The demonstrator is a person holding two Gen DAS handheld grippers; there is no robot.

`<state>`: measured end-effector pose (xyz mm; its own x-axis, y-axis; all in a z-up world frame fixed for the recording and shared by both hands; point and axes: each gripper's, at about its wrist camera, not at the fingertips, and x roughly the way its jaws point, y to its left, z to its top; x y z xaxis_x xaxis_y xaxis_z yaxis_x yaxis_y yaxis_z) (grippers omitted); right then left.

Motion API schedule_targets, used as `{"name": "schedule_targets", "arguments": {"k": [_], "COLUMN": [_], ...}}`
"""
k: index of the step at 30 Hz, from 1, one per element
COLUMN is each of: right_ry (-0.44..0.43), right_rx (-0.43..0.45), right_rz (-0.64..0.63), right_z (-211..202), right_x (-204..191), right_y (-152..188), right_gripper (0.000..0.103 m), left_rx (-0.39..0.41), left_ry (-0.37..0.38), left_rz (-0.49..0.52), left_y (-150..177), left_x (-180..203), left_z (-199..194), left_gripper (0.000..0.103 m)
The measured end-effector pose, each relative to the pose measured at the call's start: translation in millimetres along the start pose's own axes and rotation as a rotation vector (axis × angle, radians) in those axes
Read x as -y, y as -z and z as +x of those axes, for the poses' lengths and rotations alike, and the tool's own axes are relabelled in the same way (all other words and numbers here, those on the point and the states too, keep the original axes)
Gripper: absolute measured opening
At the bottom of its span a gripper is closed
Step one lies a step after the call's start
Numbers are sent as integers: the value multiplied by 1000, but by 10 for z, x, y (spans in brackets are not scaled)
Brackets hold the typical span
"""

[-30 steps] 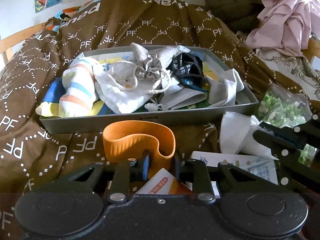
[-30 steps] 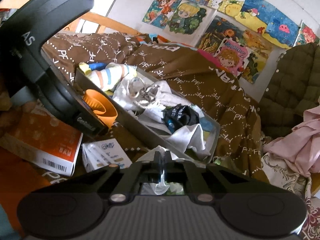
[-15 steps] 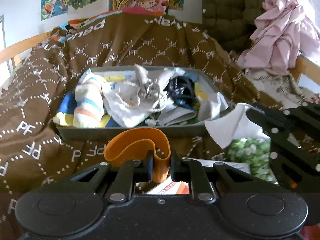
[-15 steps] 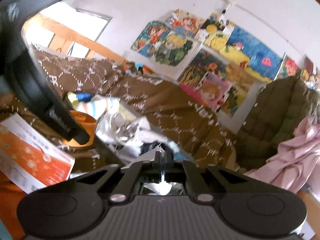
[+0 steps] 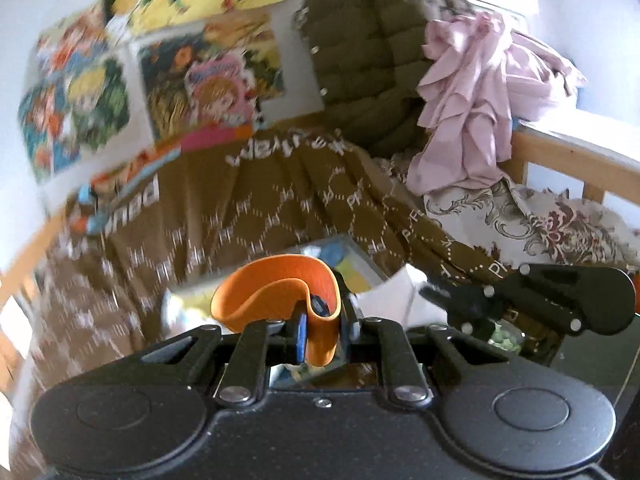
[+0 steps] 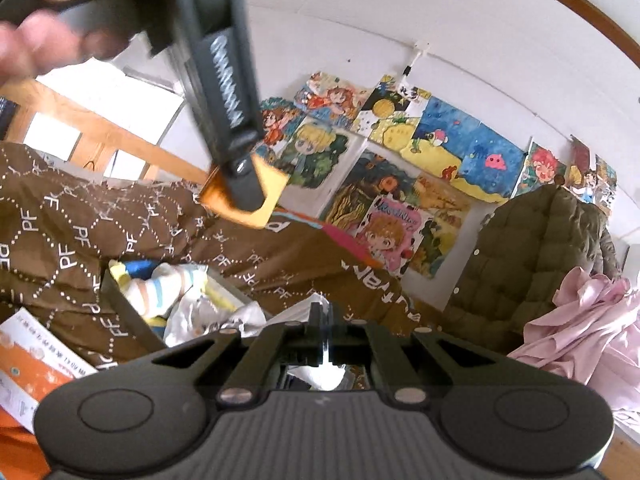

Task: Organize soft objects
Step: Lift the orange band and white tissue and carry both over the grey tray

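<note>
The left wrist view is motion-blurred, and the grey tray (image 6: 132,320) is largely hidden behind the right gripper (image 6: 320,336). The left gripper (image 5: 320,332) is raised above the brown blanket (image 5: 260,216), pinching the orange band (image 5: 280,292). The right gripper, pointing level, is pressed together on a thin clear bag edge (image 6: 326,344); a striped sock (image 6: 160,292) lies in the tray.
</note>
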<state>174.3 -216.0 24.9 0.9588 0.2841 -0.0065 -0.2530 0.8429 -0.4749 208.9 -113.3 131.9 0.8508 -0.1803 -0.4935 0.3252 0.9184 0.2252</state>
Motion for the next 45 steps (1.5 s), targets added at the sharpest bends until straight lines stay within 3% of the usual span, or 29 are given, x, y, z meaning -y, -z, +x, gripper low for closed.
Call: {"name": "schedule_targets", "arguments": {"k": [3,6,11,15,29,33,45], "right_ry": [2,5,16,-5,-150,-150,-227], "right_rx": [16,28,9,-18,-196,-225,-340], "right_rz": [14,70,175,255,665,657,885], "right_z": [86,240,501,758,1371,1410,1585], "right_x": [11,102,341,538,1125,1138,1178], "right_y": [-7,-33,16,111,654,675,852], "right_gripper": [2,2,2,2,2,2,2], "left_rx": [7,17,88,109,63,40,-15], "left_ry": [-10,-18,-59,-71,57,64,62], "left_rz": [97,119,77,-17,-110,-123,-103], "left_y": [-135,-159,-55,71,374,428,516], "left_x": [8,-28,-85,-167,-227,-186,-63], "left_z": [-34,19,307,662,1977,2099,2080], "left_gripper": [17,17,17,17,17,18,19]}}
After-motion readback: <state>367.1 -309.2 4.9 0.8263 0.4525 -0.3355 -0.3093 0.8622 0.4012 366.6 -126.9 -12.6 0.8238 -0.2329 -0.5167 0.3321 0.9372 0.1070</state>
